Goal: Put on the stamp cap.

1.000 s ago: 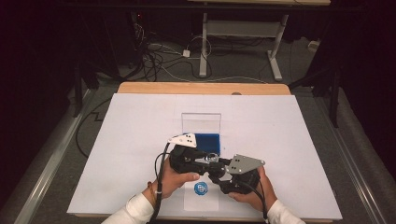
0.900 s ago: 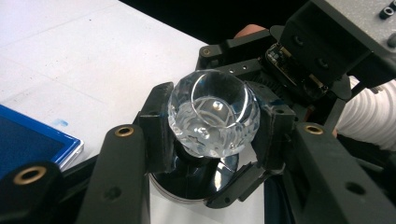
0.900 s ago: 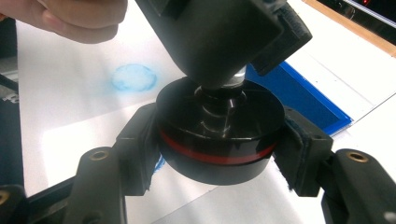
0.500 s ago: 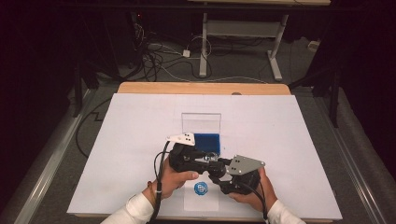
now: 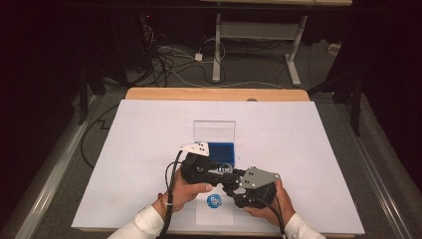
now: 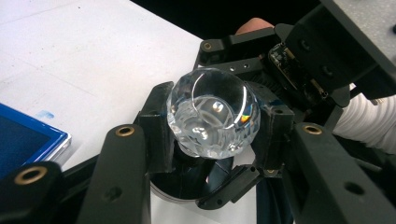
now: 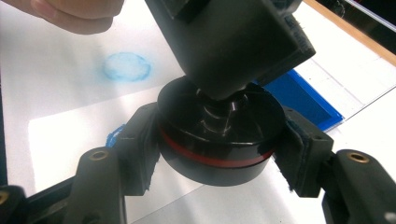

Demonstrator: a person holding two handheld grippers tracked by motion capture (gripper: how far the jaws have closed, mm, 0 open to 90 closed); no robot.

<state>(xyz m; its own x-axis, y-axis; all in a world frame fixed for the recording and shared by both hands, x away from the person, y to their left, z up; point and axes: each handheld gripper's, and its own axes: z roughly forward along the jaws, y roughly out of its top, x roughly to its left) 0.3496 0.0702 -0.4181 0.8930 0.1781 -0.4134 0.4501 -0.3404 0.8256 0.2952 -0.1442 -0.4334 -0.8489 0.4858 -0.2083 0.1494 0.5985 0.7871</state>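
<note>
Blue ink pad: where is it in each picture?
High view: the blue ink pad sits in the middle of the white sheet.
Left gripper view: the pad is at the lower left edge.
Right gripper view: the pad is at the right, behind the stamp.
Shared landmark: the stamp, close to the pad.

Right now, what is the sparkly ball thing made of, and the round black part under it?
The sparkly knob looks like clear glass or clear plastic: see-through, cut in little flat faces that catch bright glints. Which one, I cannot tell. The round black base looks like smooth, slightly shiny plastic or painted metal, with a thin red ring around it. The left gripper pinches the knob; the right gripper clamps the base.
</note>
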